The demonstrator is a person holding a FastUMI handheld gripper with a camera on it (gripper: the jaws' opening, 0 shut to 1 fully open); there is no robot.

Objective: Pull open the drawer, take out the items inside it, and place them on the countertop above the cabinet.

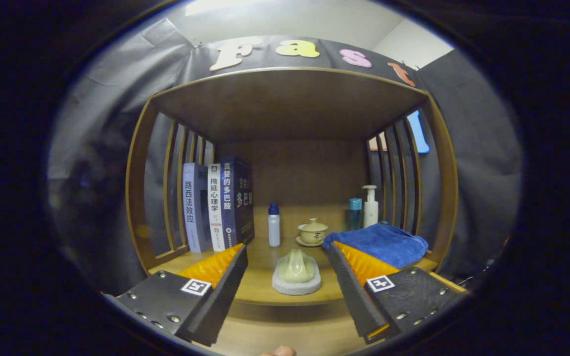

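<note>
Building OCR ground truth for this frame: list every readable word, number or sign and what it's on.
"路西法效应": spine of left white book.
"拖延心理学": spine of middle white book.
"贪婪的多巴胺": spine of dark blue book; its cover text is partly hidden.
Lidded cup: one mark, too blurred.
White bottle, pump bottle: nothing legible.
Marker squares: patterns, no text.
Tool open, green piece between its fingers, ungripped.

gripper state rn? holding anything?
Gripper: open, fingers spread wide, holding nothing. A pale green ceramic piece on a grey coaster sits on the shelf between and just ahead of the fingers, untouched.
</note>
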